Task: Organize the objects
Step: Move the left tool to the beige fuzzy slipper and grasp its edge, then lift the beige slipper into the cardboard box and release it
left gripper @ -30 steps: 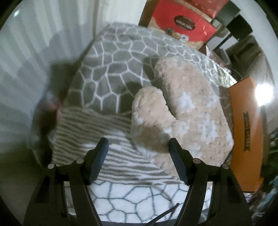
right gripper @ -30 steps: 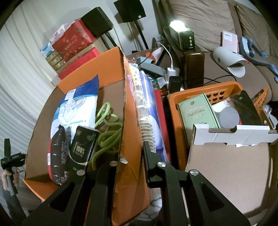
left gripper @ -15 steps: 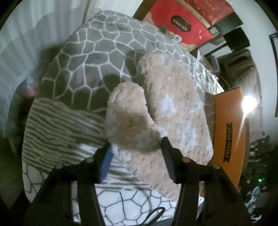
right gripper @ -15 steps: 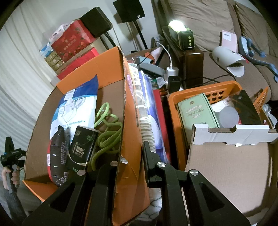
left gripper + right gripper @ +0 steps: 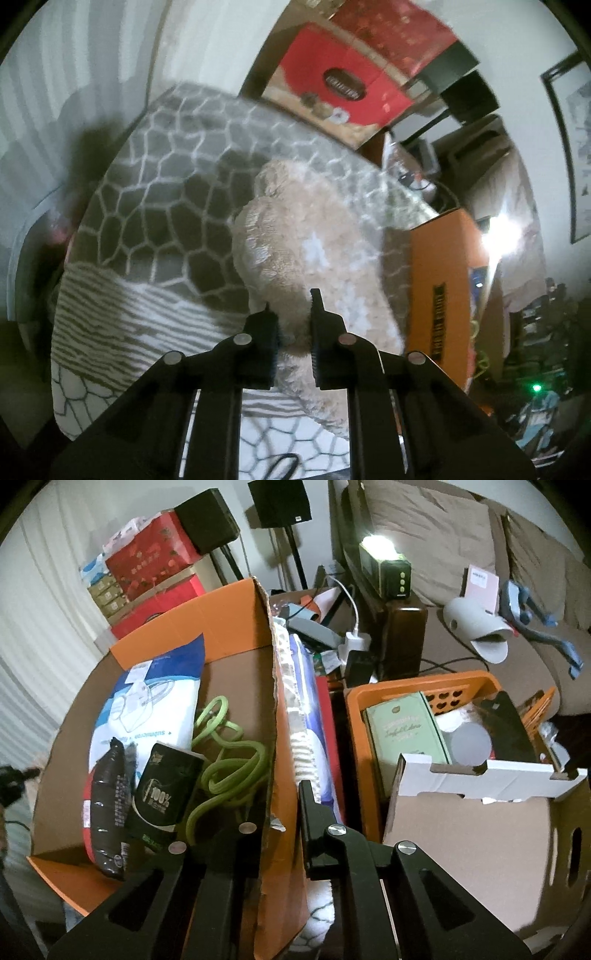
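A beige fluffy slipper (image 5: 295, 236) lies on a grey and white patterned blanket (image 5: 155, 206). My left gripper (image 5: 291, 314) is shut on the slipper's near end and holds it. A second fluffy slipper (image 5: 354, 295) lies under and beside it. My right gripper (image 5: 284, 805) is shut on the side wall of an orange cardboard box (image 5: 236, 627), one finger inside and one outside. The box holds a white and blue bag (image 5: 155, 698), a green coiled cord (image 5: 229, 760), a dark packet (image 5: 166, 794) and a black pouch (image 5: 107, 805).
An orange plastic basket (image 5: 417, 686) with a green box (image 5: 402, 734) stands right of the cardboard box. A brown carton with a white flap (image 5: 480, 834) is in front of it. A sofa (image 5: 461, 554), a lamp (image 5: 384, 565) and red boxes (image 5: 151, 561) stand behind.
My left gripper has closed on the near slipper and the slipper has lifted and tilted up. The right gripper keeps its hold on the box wall.
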A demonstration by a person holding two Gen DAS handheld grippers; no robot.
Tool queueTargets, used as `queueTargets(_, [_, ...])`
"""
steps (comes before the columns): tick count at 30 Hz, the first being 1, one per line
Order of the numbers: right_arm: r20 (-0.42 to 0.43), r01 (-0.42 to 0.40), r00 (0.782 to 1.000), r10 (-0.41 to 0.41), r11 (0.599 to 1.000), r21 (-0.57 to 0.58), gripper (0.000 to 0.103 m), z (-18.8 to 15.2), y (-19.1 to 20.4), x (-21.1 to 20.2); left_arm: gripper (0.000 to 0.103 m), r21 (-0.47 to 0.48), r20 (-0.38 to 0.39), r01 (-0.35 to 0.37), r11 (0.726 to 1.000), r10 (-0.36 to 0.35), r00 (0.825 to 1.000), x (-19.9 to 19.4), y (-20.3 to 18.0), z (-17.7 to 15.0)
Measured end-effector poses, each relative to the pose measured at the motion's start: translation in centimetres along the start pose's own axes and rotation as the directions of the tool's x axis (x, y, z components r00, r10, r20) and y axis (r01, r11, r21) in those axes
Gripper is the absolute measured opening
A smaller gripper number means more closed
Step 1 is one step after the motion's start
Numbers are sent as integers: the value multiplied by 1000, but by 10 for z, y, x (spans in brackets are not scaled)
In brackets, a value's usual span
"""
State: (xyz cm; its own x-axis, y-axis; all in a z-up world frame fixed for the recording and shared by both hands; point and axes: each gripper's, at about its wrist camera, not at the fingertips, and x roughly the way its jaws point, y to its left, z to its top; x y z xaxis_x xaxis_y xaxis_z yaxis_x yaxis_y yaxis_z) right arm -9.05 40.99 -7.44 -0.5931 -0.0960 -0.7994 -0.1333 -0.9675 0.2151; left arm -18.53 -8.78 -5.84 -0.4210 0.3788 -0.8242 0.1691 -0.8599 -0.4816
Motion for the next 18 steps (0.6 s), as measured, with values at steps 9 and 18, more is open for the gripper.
queueTargets(9, [2,7,1000,-7,1000,-6,6,0,1,0,11,49,51,86,995,-88,995,-32,-42,11])
queueTargets(18, [2,7,1000,-7,1000,-6,6,0,1,0,11,166,66,199,966,-213,975,-70,-108,10])
